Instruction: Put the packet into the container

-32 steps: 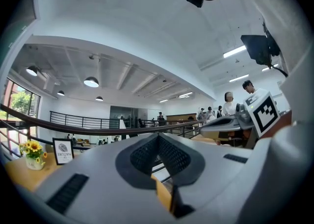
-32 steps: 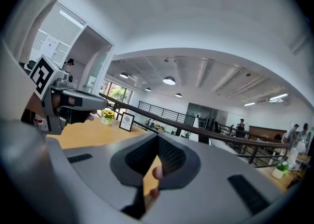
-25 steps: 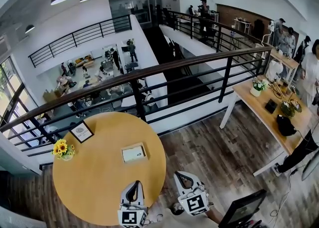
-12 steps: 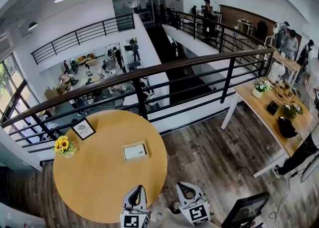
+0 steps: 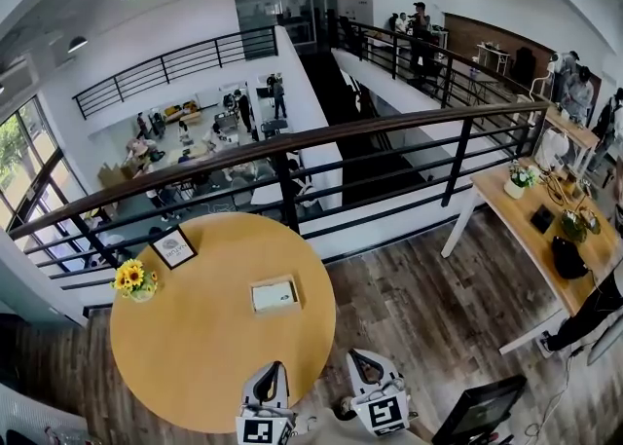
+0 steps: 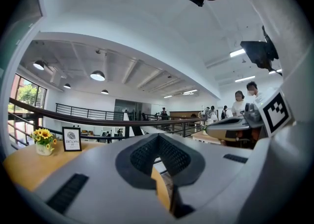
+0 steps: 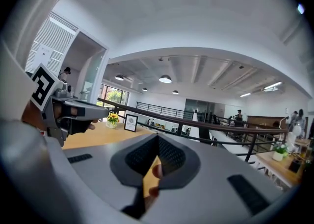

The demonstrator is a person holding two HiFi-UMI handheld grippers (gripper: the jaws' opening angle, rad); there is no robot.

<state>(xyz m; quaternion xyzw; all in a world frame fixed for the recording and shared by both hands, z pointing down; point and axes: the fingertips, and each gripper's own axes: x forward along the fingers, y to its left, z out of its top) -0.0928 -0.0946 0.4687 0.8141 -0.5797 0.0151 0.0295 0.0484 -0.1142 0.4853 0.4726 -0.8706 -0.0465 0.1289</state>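
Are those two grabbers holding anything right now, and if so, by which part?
Nothing is held. The left gripper and the right gripper are both shut and empty.

A round wooden table (image 5: 195,355) stands by the black railing (image 5: 288,190). At its far left edge sit sunflowers (image 5: 131,279), a framed sign (image 5: 174,247) just beside them. Off right, a long desk (image 5: 526,234) carries a potted plant (image 5: 523,178).

Office mezzanine: railing (image 5: 292,144), desk (image 5: 533,236), workstations below.
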